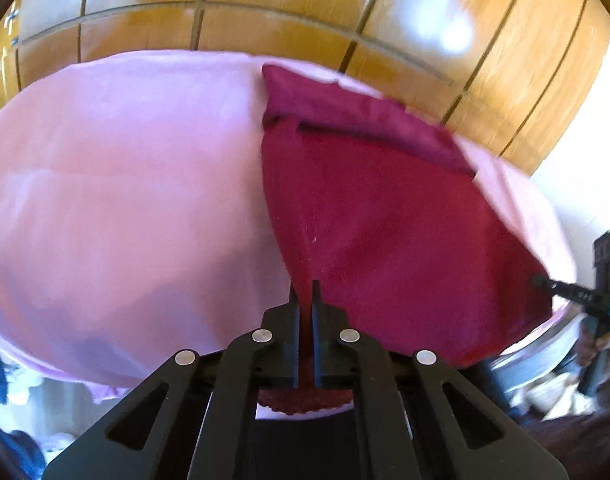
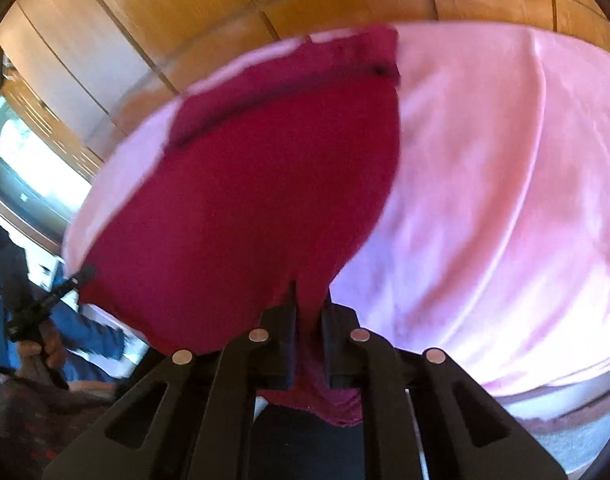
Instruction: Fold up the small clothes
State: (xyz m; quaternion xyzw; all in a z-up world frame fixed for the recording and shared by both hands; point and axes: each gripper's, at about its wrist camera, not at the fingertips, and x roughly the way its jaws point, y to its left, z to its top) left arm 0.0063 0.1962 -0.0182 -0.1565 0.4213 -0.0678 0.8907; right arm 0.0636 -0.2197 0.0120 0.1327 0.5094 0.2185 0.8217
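Wooden wardrobe (image 1: 265, 4) is filling the background, panel lines running across it. Pink sheet (image 1: 125, 184) is covering a bed in front of it, lying mostly smooth. Dark red garment (image 1: 385, 220) is lying spread on the sheet toward the person's side, a folded band along its far edge; both near corners are being lifted off the bed. Left gripper (image 1: 305, 292) is clamping one near corner, cloth bunching between its jaws. Right gripper (image 2: 309, 292) is pinching the other near corner, fabric hanging down behind the fingers. Motion blur is softening both views.
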